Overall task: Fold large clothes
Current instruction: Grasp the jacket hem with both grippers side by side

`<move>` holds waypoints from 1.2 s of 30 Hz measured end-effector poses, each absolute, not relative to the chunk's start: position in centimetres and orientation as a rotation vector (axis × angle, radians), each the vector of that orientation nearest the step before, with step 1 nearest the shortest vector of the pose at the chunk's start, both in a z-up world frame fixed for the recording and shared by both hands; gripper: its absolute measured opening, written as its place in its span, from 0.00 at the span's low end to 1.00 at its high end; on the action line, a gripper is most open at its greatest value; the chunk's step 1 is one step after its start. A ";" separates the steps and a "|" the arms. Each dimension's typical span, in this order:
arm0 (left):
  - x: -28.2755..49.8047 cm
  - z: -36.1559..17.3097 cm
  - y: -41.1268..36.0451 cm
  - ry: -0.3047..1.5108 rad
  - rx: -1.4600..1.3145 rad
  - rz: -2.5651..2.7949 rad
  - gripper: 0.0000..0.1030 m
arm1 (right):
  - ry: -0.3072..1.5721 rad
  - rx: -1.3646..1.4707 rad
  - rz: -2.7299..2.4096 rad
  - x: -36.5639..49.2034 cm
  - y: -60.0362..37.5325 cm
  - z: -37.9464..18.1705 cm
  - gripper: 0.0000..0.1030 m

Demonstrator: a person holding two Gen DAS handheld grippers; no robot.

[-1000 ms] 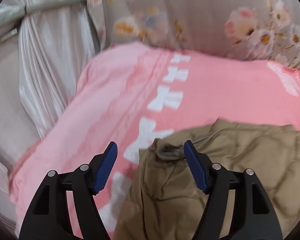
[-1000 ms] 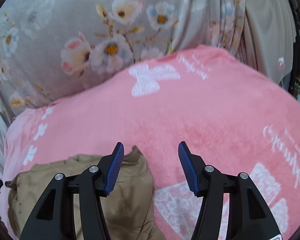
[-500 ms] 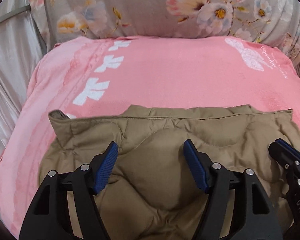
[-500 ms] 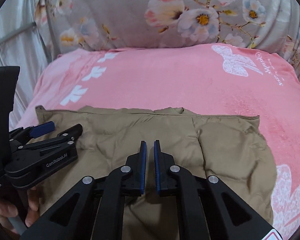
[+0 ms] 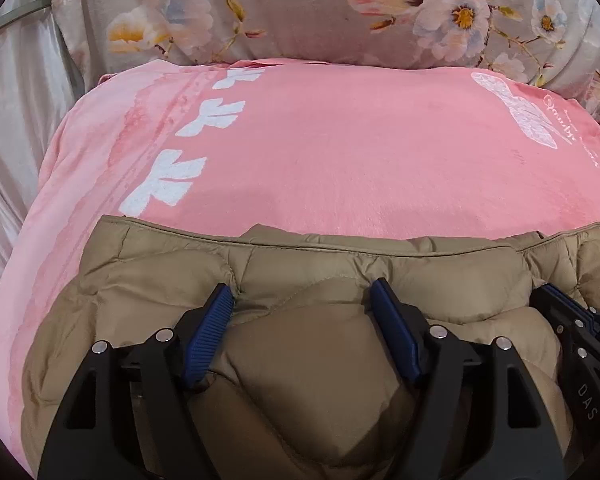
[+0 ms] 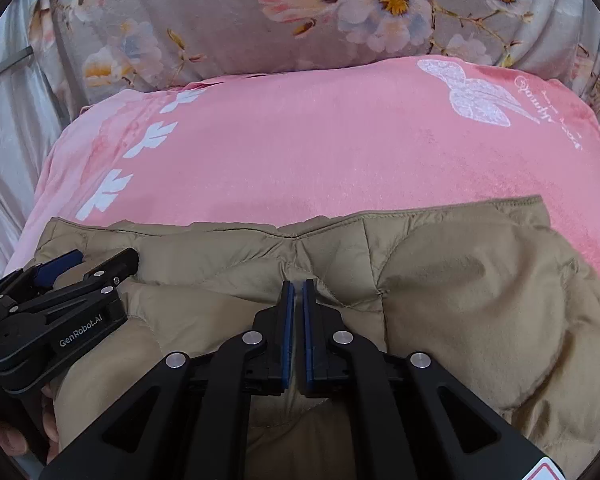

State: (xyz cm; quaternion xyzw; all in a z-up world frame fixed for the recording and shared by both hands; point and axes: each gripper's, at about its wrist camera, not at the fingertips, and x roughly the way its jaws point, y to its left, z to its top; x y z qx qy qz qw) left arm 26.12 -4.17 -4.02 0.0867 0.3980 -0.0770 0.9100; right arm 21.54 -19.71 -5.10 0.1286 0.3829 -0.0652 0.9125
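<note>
A tan quilted puffer jacket (image 5: 172, 276) lies folded on a pink blanket (image 5: 340, 152); it also shows in the right wrist view (image 6: 480, 300). My left gripper (image 5: 302, 300) is open, its jaws wide apart and pressing down on the puffy jacket, which bulges between them. My right gripper (image 6: 297, 286) is shut, its blue pads nearly touching, tips resting on the jacket's middle seam; I cannot tell whether fabric is pinched. The left gripper (image 6: 60, 304) shows at the left of the right wrist view, the right gripper (image 5: 572, 320) at the right edge of the left wrist view.
The pink blanket (image 6: 320, 152) with white prints covers the bed. A grey floral cushion (image 5: 300, 8) stands behind it. Pale curtain fabric (image 5: 16, 112) hangs at the left. A hand (image 6: 16, 436) holds the left gripper.
Both grippers have swung from the blanket onto the jacket. The right gripper closed. In the last half second both pushed slightly forward and down into the jacket.
</note>
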 end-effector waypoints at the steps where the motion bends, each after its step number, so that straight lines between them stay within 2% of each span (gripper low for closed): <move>1: 26.1 -4.2 -4.2 0.817 0.178 -0.158 0.68 | 0.787 0.268 -0.134 21.5 -19.6 -5.2 0.02; 36: 26.0 -5.4 -4.6 0.778 0.206 -0.131 0.69 | 0.774 0.227 -0.162 22.2 -19.4 -5.9 0.01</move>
